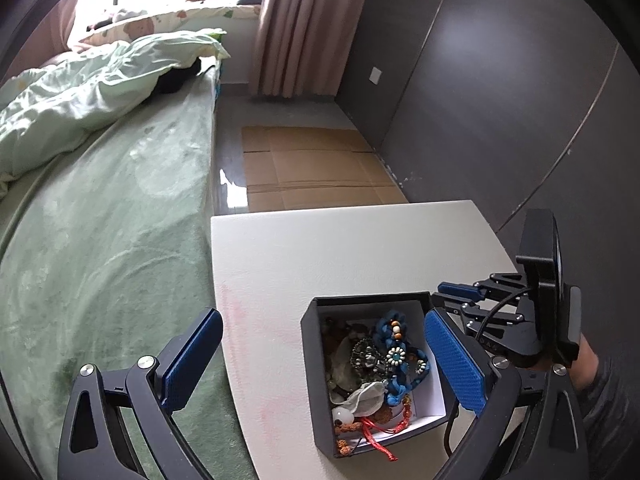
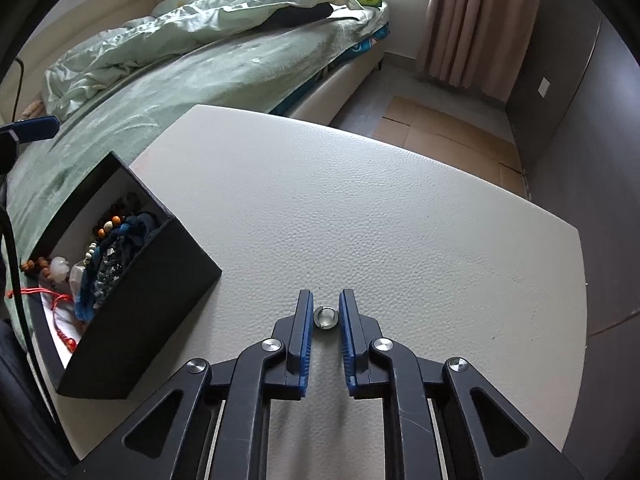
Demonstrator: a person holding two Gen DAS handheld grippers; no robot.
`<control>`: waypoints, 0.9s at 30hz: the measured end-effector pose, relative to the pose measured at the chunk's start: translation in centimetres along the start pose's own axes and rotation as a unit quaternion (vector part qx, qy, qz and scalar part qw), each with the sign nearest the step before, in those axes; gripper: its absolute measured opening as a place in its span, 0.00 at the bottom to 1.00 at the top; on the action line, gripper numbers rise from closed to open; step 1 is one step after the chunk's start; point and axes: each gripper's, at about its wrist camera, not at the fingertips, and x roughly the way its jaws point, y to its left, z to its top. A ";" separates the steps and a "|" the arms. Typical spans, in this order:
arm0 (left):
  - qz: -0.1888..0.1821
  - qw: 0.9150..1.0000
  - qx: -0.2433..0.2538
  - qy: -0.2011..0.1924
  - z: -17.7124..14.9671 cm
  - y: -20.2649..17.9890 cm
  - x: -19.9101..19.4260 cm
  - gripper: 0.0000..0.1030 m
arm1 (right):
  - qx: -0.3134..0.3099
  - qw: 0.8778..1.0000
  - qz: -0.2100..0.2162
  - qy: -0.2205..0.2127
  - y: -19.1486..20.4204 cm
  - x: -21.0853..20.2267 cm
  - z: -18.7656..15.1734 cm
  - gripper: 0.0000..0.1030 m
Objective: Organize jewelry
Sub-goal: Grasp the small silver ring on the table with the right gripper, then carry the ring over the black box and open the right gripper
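A black box [image 1: 316,376] with a white lining stands on the white table [image 1: 304,252]; it holds several pieces of jewelry [image 1: 384,360]: blue braided bracelets, beads, a red cord, a pale stone. My left gripper [image 1: 320,356] is wide open above the table, its right finger beside the box's right wall. In the right wrist view the box [image 2: 160,304] is at the left. My right gripper [image 2: 325,304] is low over the table, its jaws narrowly apart around a small silver ring [image 2: 325,317]; the pads do not visibly touch it. The right gripper also shows in the left wrist view [image 1: 460,296].
A bed with a green blanket [image 1: 100,240] runs along the table's left side. Flattened cardboard [image 1: 316,168] lies on the floor beyond the table. A dark wall [image 1: 500,100] is at the right, a pink curtain [image 1: 304,28] at the back.
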 end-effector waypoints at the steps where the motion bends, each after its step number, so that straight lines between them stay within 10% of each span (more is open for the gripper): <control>1: 0.000 1.000 -0.002 0.000 0.0 0.1 -0.1 0.98 | -0.002 1.000 -0.001 0.003 0.1 -0.1 0.0 0.14; 27: -0.001 0.999 -0.021 -0.033 -0.4 -0.8 -6.4 0.98 | 0.021 0.986 0.150 -0.071 7.2 -9.3 1.0 0.14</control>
